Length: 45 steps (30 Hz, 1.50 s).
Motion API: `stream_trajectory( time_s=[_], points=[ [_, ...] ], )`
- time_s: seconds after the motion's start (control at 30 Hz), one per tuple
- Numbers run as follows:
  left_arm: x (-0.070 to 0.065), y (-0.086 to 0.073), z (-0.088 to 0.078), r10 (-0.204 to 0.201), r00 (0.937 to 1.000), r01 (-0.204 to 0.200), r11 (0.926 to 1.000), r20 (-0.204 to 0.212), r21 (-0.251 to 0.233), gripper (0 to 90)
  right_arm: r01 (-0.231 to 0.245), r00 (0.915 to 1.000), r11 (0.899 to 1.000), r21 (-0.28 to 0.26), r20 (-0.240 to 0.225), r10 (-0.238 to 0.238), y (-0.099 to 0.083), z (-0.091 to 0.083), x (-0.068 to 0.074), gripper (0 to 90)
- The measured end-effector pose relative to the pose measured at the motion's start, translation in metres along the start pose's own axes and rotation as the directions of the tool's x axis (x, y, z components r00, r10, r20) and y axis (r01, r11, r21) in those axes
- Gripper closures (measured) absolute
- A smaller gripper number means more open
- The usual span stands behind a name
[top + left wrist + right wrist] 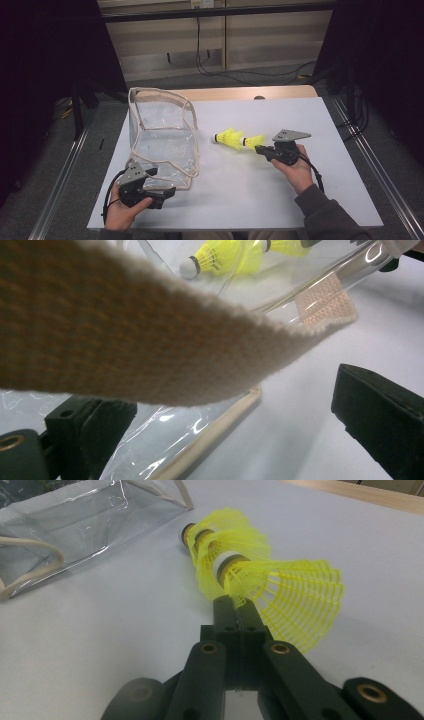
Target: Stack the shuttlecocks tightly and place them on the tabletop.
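The white table carries a clear plastic bag with a cloth edge, seen at the left middle of the high view. The bag looks to be made ready so the yellow shuttlecocks can be put in — that step seems to be in hand. The shuttlecocks are stacked and lie at the middle of the frame, well apart from the bag.

The right tool is squeezed shut on the skirt of the nearest shuttlecock. Next, the stack would need to be lifted and carried left to the bag's mouth, which must be kept open.

In the left gripper view, the left tool's jaws are seen standing wide apart, with the bag's cloth strap above them and nothing pinched — this cannot be told from the high view. In the right gripper view, the pinch on the yellow net is shown up close.
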<state>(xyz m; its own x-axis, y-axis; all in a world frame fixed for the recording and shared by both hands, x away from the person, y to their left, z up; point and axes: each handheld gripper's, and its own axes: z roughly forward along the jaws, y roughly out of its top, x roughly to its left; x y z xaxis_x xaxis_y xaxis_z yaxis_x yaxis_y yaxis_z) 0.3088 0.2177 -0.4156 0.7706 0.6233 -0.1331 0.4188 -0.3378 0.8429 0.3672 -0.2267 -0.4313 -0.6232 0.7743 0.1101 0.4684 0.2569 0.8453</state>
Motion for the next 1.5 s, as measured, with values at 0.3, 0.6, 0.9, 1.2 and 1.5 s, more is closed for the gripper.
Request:
stream_trajectory(
  time_s=[0.3, 0.6, 0.9, 1.2, 1.5],
  points=[
    [0.0, 0.0, 0.0, 0.001, 1.0, -0.001, 1.0, 0.0, 0.001, 4.3, -0.008, 1.0, 1.0, -0.003, -0.002, 0.008, 0.0, 0.005, 0.0, 90.0],
    [0.0, 0.0, 0.0, 0.0, 1.0, 0.0, 1.0, 0.0, 0.001, 4.3, -0.01, 0.9999, 1.0, 0.0, -0.004, 0.01, 0.002, 0.009, 0.001, 90.0],
    [0.0, 0.0, 0.0, 0.0, 1.0, 0.0, 1.0, 0.0, -0.002, 4.3, -0.009, 1.0, 1.0, 0.001, -0.001, 0.009, 0.005, 0.012, 0.001, 90.0],
    [0.0, 0.0, 0.0, 0.0, 1.0, 0.0, 1.0, 0.001, -0.002, 4.3, -0.007, 1.0, 1.0, 0.005, -0.003, 0.007, 0.005, 0.016, 0.002, 90.0],
    [0.0, 0.0, 0.0, -0.001, 1.0, 0.001, 1.0, 0.001, -0.003, 4.3, -0.013, 0.9999, 1.0, 0.009, -0.004, 0.013, 0.006, 0.019, 0.003, 90.0]
  ],
)
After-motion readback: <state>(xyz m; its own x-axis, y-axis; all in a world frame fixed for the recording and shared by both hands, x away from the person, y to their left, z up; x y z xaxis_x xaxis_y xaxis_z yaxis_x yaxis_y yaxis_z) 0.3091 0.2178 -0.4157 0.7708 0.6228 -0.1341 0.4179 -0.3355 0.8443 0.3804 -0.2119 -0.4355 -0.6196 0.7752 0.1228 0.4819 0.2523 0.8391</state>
